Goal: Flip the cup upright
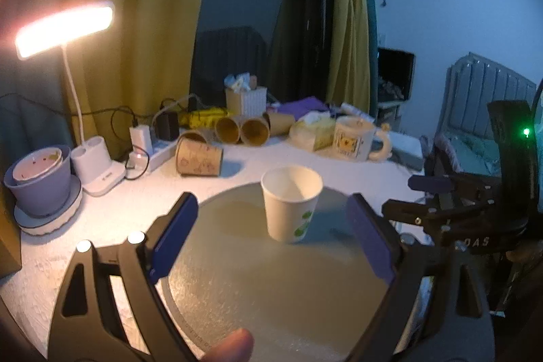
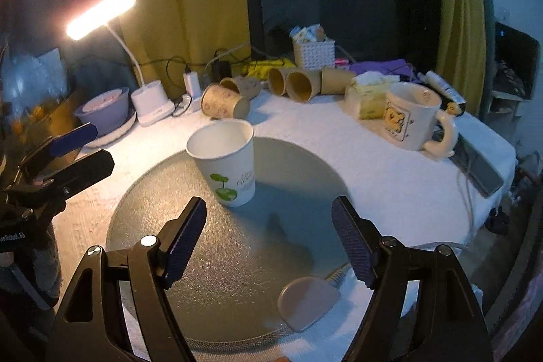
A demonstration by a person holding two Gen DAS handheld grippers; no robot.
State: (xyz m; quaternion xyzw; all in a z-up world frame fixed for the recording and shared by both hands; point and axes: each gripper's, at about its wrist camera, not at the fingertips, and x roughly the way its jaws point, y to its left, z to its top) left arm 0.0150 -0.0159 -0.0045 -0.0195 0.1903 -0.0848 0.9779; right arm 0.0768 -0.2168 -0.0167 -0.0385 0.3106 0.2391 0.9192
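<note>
White paper cup with a green sprout print (image 1: 291,204) stands upright, mouth up, on the round grey textured mat (image 1: 271,294) that covers the near part of the white-clothed table (image 2: 390,178), towards the mat's far side. No finger touches it. From the left wrist camera, the left gripper (image 1: 271,236) has its blue-padded fingers (image 1: 176,236) spread wide with the cup beyond and between them, apart from both pads. From the right wrist camera, the right gripper (image 2: 269,238) is likewise spread, empty, with the cup just beyond its left finger. Each gripper shows at the edge of the other's camera, and both are seen gaping there too. A flat beige rounded piece (image 2: 307,302) lies on the near right edge of the mat. Beyond the mat, a brown printed paper cup (image 1: 198,156) lies on its side, and further back several brown cardboard tubes (image 1: 242,129) lie with open ends facing the cameras. A cream ceramic mug with a yellow picture and curved handle (image 2: 412,119) stands on the right, beside a yellow tissue pack (image 2: 368,95). At the far left a lit white desk lamp (image 1: 64,31) rises from its base, next to a lilac bowl (image 1: 37,182)
</note>
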